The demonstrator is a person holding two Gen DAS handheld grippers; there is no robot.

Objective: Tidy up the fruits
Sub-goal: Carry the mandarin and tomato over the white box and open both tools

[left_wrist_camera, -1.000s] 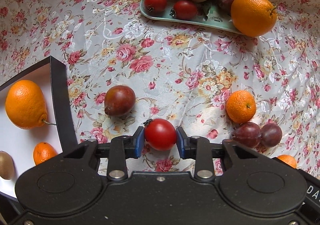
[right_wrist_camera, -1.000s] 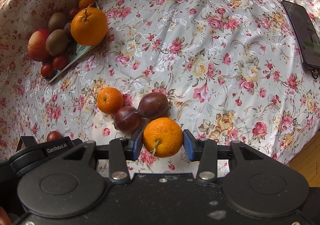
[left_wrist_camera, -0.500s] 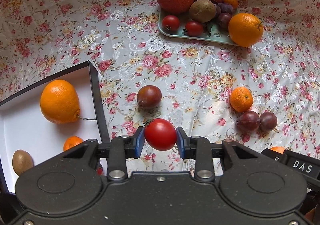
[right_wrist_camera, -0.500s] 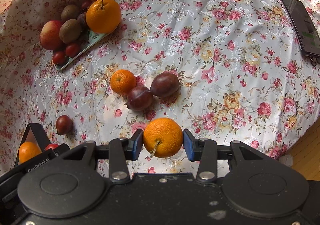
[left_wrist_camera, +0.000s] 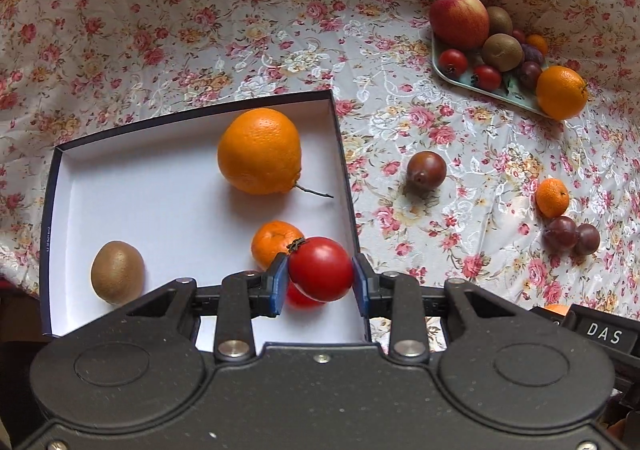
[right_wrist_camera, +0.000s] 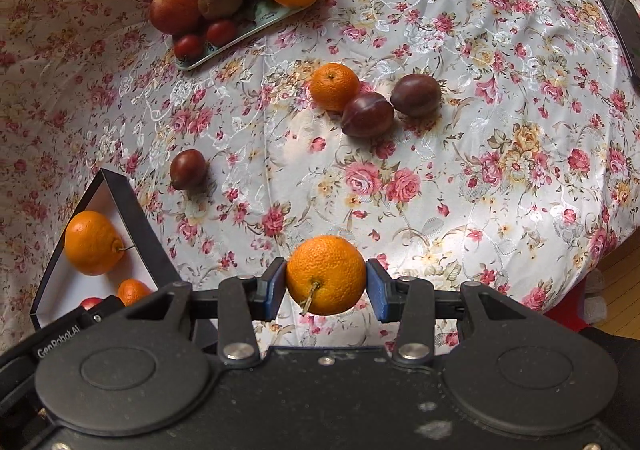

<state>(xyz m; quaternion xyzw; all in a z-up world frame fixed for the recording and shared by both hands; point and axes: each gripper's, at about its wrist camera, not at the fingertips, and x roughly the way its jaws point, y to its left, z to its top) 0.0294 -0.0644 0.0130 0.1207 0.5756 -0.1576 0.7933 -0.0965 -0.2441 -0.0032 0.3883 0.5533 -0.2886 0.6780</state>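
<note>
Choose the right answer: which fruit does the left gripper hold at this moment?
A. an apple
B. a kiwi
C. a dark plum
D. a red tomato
D: in the left wrist view, the left gripper is shut on a red tomato, with a blue pad on each side, above the near right corner of the white-lined box.

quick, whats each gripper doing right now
Left gripper: closed on a red tomato, above the box.
Right gripper: closed on an orange, above the cloth.
</note>
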